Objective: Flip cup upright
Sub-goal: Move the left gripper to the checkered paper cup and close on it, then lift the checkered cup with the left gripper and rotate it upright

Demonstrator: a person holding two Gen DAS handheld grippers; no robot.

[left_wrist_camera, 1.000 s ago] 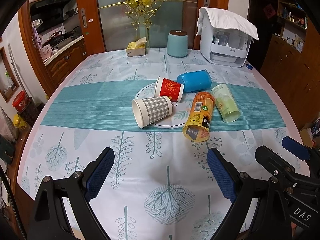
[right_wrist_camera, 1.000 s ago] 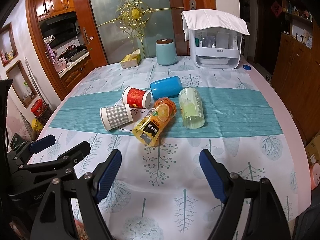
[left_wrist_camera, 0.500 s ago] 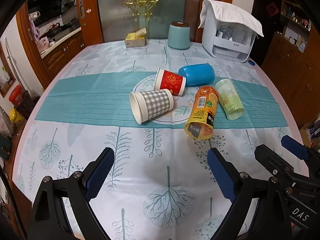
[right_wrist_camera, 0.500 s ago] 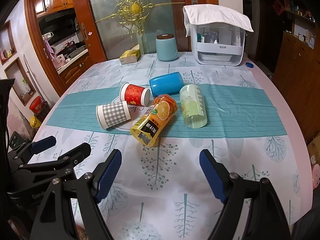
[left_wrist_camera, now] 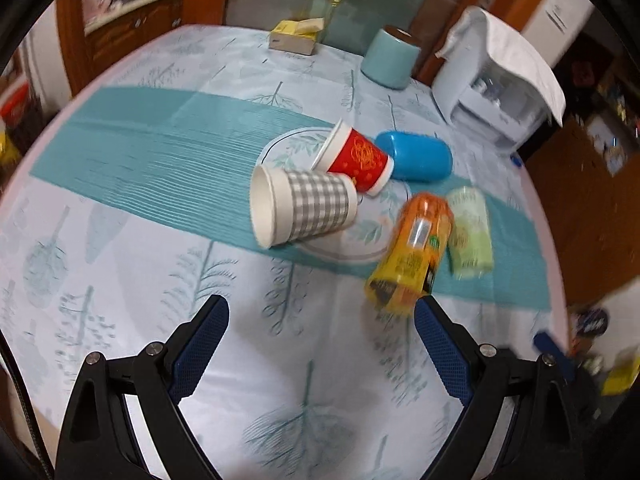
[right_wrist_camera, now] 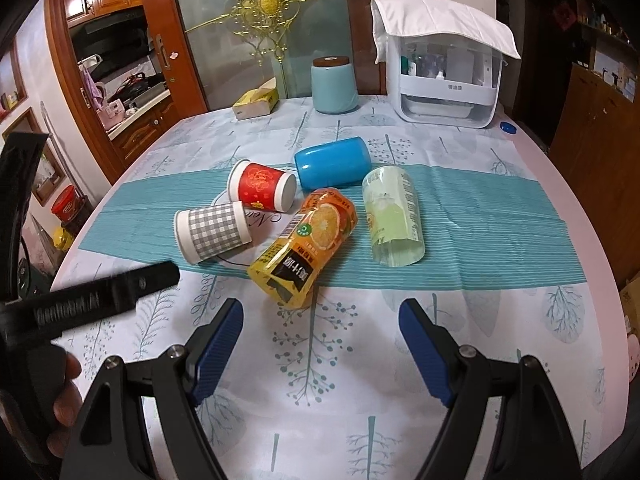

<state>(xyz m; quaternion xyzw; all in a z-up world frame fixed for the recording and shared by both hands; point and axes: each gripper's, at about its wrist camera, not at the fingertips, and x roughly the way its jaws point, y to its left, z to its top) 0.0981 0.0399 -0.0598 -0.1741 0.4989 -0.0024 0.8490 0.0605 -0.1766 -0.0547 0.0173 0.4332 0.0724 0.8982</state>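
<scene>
Left wrist view: left gripper (left_wrist_camera: 320,320), fingers spread apart, empty; grey-checked paper cup (left_wrist_camera: 304,209) on its side beyond it, touching red paper cup (left_wrist_camera: 358,160). Right gripper (right_wrist_camera: 320,322), spread apart, empty; orange juice cup (right_wrist_camera: 304,246) just beyond, right of the checked cup.

Black angular left gripper (left_wrist_camera: 320,334), right gripper (right_wrist_camera: 320,326): blue ribbed pads, silver screws, white lettering.
</scene>
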